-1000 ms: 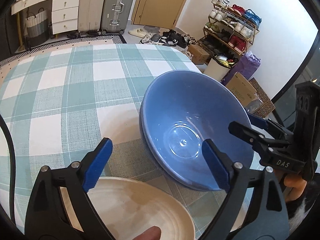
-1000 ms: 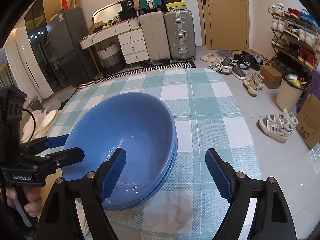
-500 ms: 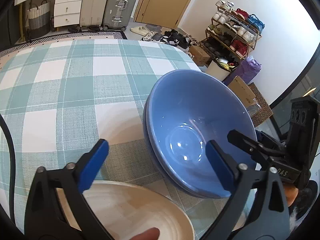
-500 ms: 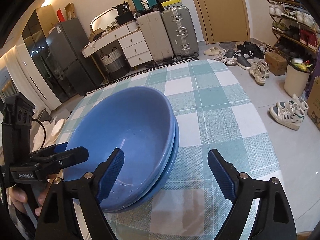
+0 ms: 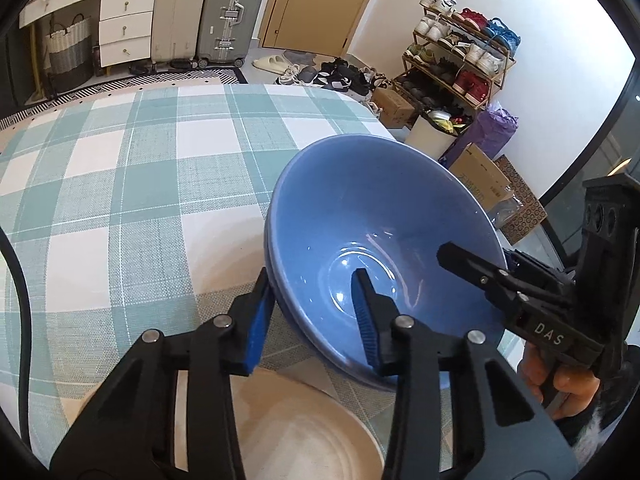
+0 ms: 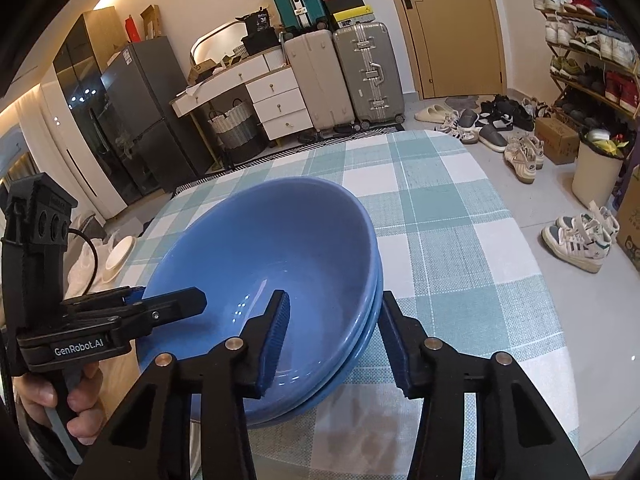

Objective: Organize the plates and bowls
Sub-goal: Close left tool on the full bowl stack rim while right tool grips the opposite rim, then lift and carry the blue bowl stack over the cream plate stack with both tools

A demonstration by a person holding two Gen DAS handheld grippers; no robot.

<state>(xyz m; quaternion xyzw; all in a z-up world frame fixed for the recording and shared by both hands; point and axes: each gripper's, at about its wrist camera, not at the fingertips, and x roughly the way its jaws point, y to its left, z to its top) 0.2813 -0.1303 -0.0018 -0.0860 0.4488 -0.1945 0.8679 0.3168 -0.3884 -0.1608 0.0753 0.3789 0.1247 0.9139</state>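
Two stacked blue bowls (image 5: pixel 380 240) sit on the checked tablecloth; they also show in the right wrist view (image 6: pixel 280 264). My left gripper (image 5: pixel 312 316) is shut on the near rim of the bowl stack, one finger inside and one outside. My right gripper (image 6: pixel 336 336) is shut on the stack's opposite rim in the same way. A cream plate (image 5: pixel 304 436) lies on the table just below my left gripper. Each gripper shows in the other's view, the right one (image 5: pixel 500 280) and the left one (image 6: pixel 160 308).
The table (image 5: pixel 120 200) has a teal and white checked cloth; its right edge is close to the bowls. On the floor beyond are suitcases (image 6: pixel 360 68), a shoe rack (image 5: pixel 460 60), loose shoes (image 6: pixel 576 236), boxes and a bin (image 6: pixel 596 168).
Both grippers have moved in on the bowl stack and closed on its rim from opposite sides; they were open before.
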